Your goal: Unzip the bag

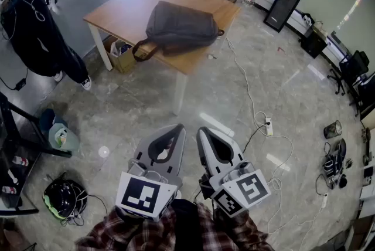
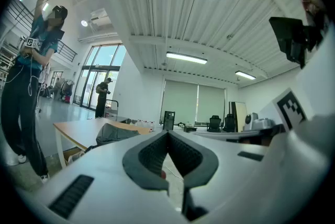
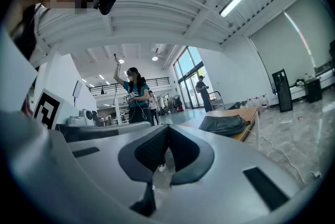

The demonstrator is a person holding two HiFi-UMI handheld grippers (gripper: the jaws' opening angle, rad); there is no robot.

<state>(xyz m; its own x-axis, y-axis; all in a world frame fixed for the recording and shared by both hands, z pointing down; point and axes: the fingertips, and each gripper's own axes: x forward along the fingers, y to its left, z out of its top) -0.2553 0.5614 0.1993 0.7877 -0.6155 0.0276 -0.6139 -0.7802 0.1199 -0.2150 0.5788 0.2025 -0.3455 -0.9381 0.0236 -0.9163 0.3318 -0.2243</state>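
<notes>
Item: bag (image 1: 180, 26), one, grey, soft-sided, lying flat on a wooden table (image 1: 126, 6) at 12 o'clock from us in the head view, well apart from both grippers. It slumps and creases, so we judge it limp cloth, light to middling in weight and not fragile. It is likely to drag and bunch if the zip is pulled with nothing bracing it. A brown strap (image 1: 145, 50) loops off the table edge at the bag's 8 o'clock. A small tab shows at the bag's 3 o'clock end, but we cannot tell whether it is a zip pull, and no zip line can be made out from here. Hold, as we judge it: one gripper pinching cloth or strap close beside the zip's start to pin the bag, the other nipping the pull tab alone and drawing it along the seam, not upward. Left gripper (image 1: 177, 128): at 6 o'clock in the head view, close to our body, jaws pressed together at the tips, nothing between them. Right gripper (image 1: 202, 130): just beside it, jaws likewise closed tip to tip, empty. Also present: a person (image 1: 35, 27) standing at the table's 9 o'clock; a box (image 1: 122, 55) under the table; a white cable (image 1: 246, 91) trailing over the floor at the table's 4 o'clock. Task state: not begun, the table not yet reached.
</notes>
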